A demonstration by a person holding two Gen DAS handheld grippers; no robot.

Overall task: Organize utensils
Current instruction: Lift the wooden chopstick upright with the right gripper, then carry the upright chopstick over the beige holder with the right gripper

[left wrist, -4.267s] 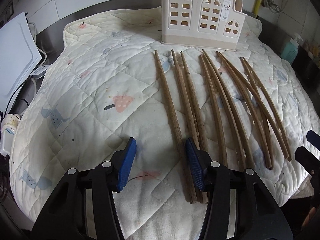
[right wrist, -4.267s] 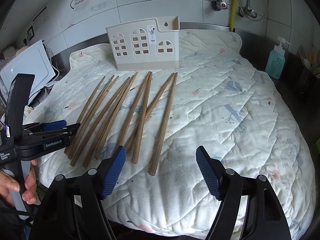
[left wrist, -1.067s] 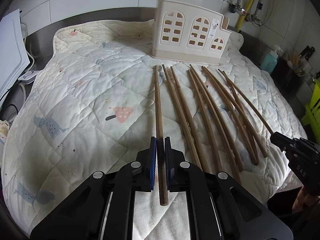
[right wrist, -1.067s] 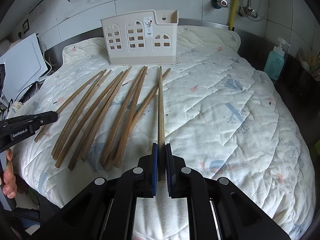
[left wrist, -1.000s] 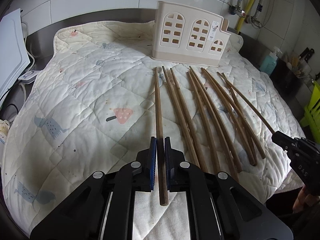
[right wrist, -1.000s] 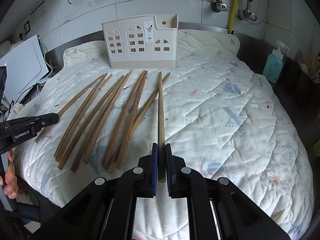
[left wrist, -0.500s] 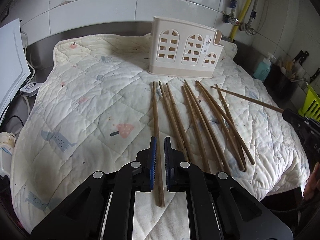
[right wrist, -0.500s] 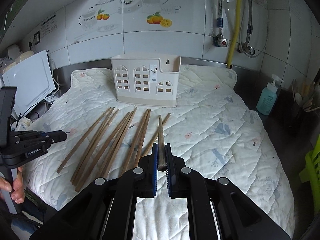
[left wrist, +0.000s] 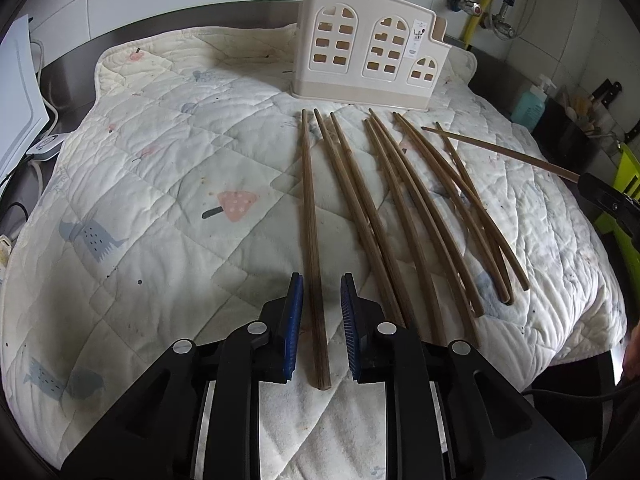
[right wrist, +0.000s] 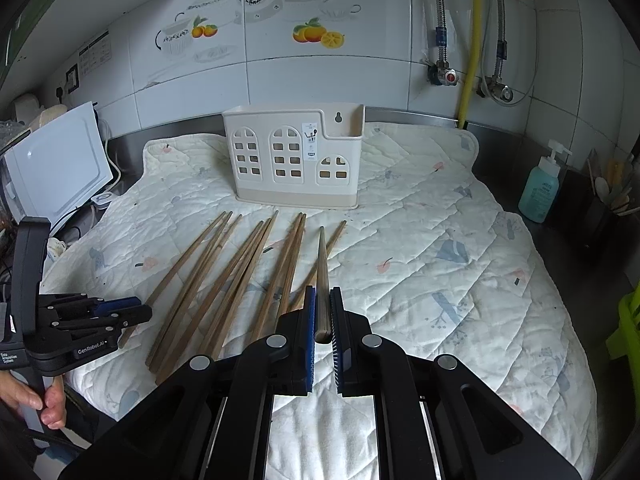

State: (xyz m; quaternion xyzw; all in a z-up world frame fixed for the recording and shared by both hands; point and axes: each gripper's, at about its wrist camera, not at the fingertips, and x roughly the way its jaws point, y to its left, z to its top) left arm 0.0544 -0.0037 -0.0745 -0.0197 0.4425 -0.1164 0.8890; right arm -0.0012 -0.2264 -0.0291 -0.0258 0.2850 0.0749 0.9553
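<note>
A cream utensil holder [left wrist: 368, 52] with window cut-outs stands at the back of the quilt [left wrist: 160, 160]. Several brown chopsticks [left wrist: 420, 208] lie in a fan in front of it. My left gripper [left wrist: 322, 280] sits low over the leftmost chopstick [left wrist: 310, 200]. Its jaws are opening, and the stick lies between the blue pads with a gap on both sides. My right gripper [right wrist: 322, 292] is shut on one chopstick [right wrist: 322, 260], lifted off the quilt and pointing at the holder [right wrist: 296, 160]. That lifted stick [left wrist: 500, 152] also shows at the right of the left wrist view.
A teal soap bottle [right wrist: 540, 192] stands at the right edge, with a dark utensil pot beside it. A white board [right wrist: 60, 168] leans at the left. A green crate [right wrist: 628, 320] is at the far right. A hand [right wrist: 36, 400] holds the left gripper's handle.
My left jaws have parted, and the chopstick they pinched now lies loose on the quilt. The right gripper has lifted its chopstick off the quilt.
</note>
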